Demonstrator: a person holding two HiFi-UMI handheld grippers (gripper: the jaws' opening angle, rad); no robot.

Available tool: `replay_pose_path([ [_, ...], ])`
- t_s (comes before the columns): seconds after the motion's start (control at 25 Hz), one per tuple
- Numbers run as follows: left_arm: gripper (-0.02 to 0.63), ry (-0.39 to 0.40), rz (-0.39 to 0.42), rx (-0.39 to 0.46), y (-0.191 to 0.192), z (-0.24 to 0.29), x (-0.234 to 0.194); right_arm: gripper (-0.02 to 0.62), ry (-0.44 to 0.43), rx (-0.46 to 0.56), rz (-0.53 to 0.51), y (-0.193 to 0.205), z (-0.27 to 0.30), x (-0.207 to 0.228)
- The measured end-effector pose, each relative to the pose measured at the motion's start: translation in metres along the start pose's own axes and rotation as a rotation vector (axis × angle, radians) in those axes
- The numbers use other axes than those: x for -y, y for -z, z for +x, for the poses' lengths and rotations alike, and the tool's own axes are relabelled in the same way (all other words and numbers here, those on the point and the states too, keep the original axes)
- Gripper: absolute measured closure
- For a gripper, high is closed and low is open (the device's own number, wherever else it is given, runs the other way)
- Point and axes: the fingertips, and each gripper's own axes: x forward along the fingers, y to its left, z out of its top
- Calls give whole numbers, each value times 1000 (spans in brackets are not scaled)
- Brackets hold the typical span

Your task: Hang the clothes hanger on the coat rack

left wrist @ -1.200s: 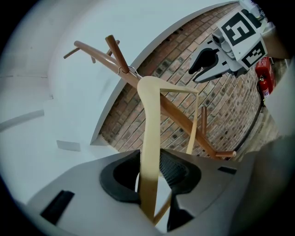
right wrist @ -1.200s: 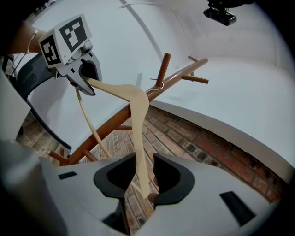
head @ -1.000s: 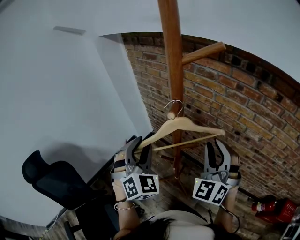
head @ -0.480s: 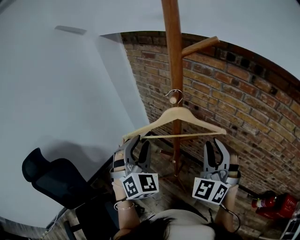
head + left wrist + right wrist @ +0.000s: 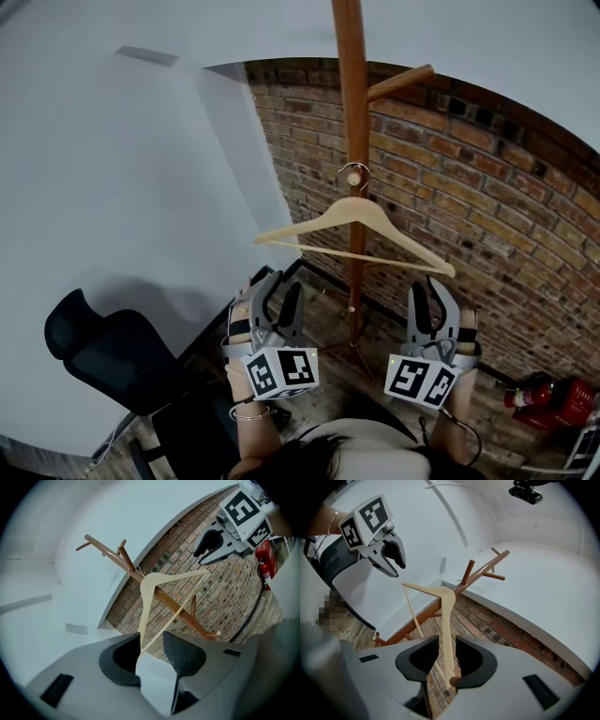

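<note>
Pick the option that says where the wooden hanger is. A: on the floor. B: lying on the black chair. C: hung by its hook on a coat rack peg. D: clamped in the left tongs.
C: the hanger hangs from the coat rack by its hook, and the left tongs stand open below it, apart from it.

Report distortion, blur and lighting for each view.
Head view: sharp, evenly lit, brick wall bowed into an arc. Left gripper view: fisheye with black corners, coat rack crisp. Right gripper view: same dark rim, hanger clear.
</note>
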Motion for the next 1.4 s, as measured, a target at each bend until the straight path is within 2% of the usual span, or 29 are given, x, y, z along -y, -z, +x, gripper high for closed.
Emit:
replay_pose_path([
  [0.4,459,-10,-32,25,8,-41,2,477,29,0,5,-13,-40,-11],
  [1.0,474,63,-89,60,24,-105,14,526,52,-30,49,-35,-105,-34],
  [1.4,477,79,-128,62,34,-135,18,537,47,-36,56,-44,-136,-49],
])
